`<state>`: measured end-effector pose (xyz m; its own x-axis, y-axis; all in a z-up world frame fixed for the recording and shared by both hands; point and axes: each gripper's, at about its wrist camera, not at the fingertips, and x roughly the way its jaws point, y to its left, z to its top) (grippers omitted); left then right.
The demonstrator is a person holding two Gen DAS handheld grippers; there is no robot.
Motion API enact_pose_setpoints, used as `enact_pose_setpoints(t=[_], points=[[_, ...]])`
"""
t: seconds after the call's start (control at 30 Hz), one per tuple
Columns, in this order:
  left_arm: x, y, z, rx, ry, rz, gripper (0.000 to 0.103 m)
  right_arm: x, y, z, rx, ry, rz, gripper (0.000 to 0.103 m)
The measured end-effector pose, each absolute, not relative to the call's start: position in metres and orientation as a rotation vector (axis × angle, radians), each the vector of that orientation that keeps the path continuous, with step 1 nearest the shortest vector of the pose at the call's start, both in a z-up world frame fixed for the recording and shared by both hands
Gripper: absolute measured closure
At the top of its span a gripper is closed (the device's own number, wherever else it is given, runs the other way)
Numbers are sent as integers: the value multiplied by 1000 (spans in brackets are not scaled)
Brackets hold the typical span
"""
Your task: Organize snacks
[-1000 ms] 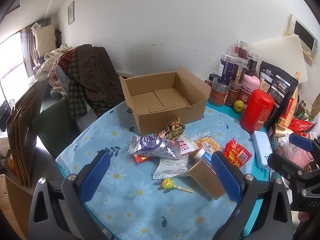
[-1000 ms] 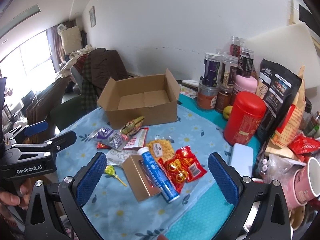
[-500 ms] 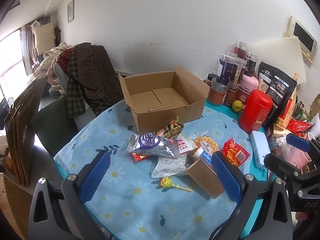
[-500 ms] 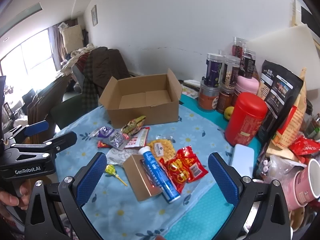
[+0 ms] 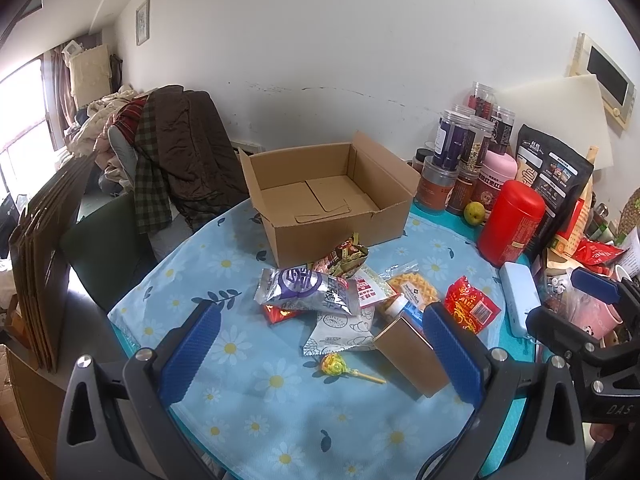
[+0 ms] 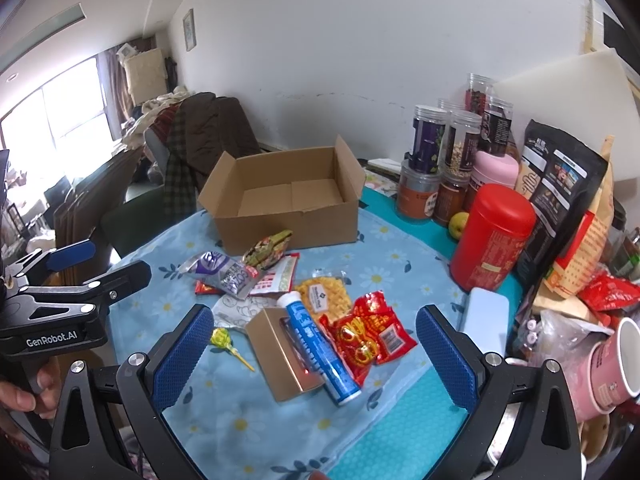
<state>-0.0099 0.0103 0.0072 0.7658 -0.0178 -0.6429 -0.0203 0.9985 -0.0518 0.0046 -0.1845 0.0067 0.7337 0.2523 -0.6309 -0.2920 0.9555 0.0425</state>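
An open, empty cardboard box (image 5: 320,196) (image 6: 288,200) stands at the back of the blue daisy-print table. In front of it lies a heap of snacks: a silver and purple packet (image 5: 306,290) (image 6: 220,270), a green packet (image 5: 346,256) (image 6: 270,248), a yellow corn packet (image 6: 324,294), a red packet (image 5: 470,306) (image 6: 368,336), a blue tube (image 6: 318,346), a small brown carton (image 5: 412,356) (image 6: 284,354) and a yellow lollipop (image 5: 334,364) (image 6: 224,340). My left gripper (image 5: 320,350) hovers open above the near side of the heap. My right gripper (image 6: 314,354) hangs open over the carton and tube.
Jars (image 5: 460,148), a red canister (image 5: 510,222) (image 6: 492,236), a black pouch (image 6: 560,196), a pale blue case (image 5: 518,300) and pink cups (image 6: 608,364) crowd the table's right side. A chair piled with clothes (image 5: 176,148) stands behind the table at left.
Both grippers have drifted slightly back and up, so the box and snacks sit a touch lower in view. Nothing on the table has moved.
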Motion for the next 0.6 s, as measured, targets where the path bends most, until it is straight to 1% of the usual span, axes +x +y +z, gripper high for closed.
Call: enact_pose_setpoints(t=[0.6], points=[[-9, 12, 13, -51, 699, -2, 0, 6, -186, 5, -37, 687, 308, 0]])
